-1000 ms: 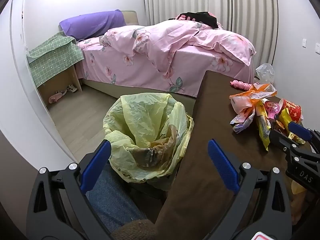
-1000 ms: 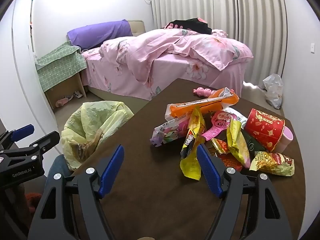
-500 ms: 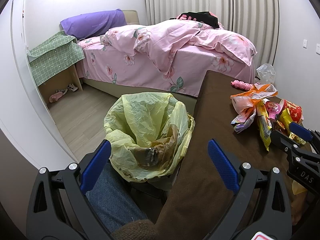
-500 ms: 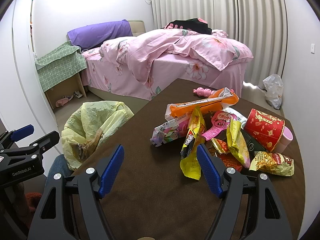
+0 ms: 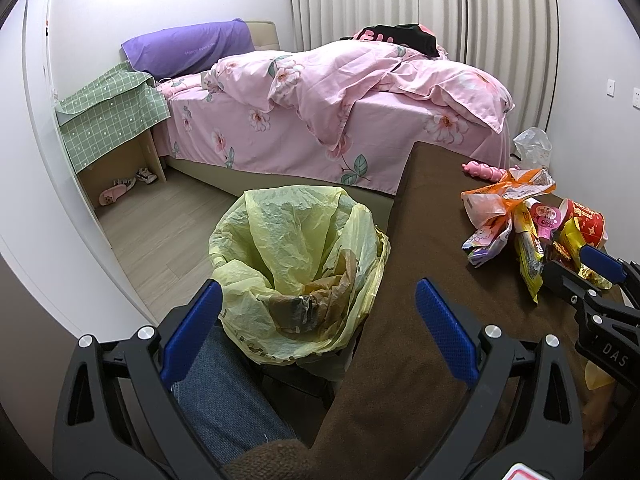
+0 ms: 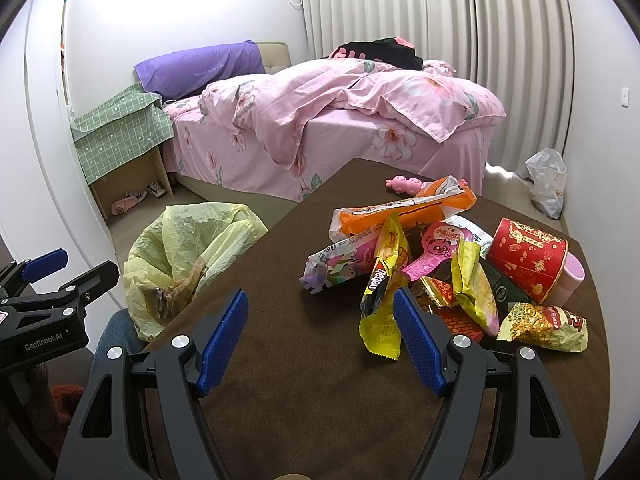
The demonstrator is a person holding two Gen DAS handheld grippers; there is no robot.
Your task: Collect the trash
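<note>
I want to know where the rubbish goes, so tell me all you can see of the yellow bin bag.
The yellow bin bag is thin, crinkled, translucent plastic lining a bin, its mouth open and folded over the rim. Brownish crumpled trash lies inside near the bottom. It stands on the floor against the brown table's left edge, beside a jeans-clad leg. No tool touches it.

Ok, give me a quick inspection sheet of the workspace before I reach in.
Surface: brown table, bare in front.
Job's things: pile of snack wrappers and a red paper cup on the table's right part; yellow-lined bin beside its left edge, open.
Clutter: pink toy at the far edge.
Grippers: left gripper open above the bin's near rim; right gripper open, short of the pile; both hold nothing.
Cables: nothing seen.
Surroundings: pink bed, white bag on the floor.
</note>
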